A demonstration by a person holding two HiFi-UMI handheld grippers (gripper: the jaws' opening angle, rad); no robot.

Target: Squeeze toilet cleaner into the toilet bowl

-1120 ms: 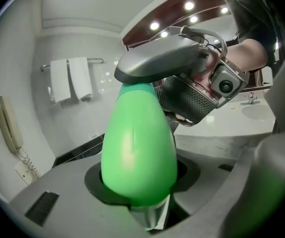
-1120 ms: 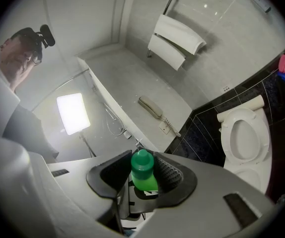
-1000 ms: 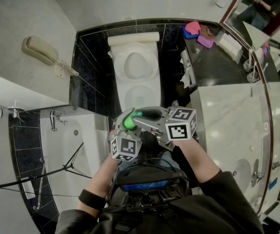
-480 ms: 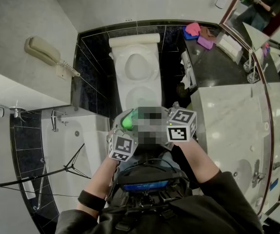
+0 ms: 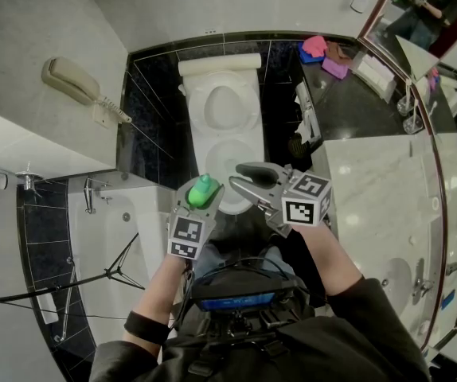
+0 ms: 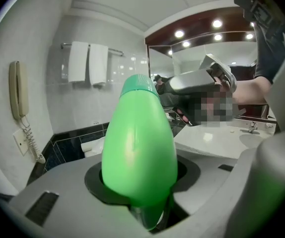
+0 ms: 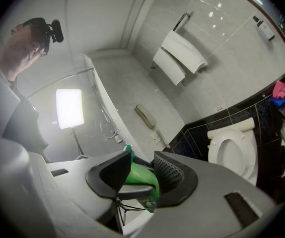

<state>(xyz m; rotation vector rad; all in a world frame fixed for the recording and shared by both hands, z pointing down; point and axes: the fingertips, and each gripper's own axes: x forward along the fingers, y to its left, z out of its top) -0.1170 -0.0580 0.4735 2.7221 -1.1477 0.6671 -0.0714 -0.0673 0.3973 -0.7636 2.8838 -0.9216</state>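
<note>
The green cleaner bottle [image 6: 138,143] is clamped between the jaws of the left gripper [image 5: 201,200], near the front of the open toilet [image 5: 227,106]. The right gripper [image 5: 241,178] is held partly open and empty, just beside the bottle.

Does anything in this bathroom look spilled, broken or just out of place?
Nothing looks spilled or broken. The one odd item is a tripod standing at the bathtub, apparently carrying a bright light panel. That is filming gear, not something you would expect in a bathroom.
</note>
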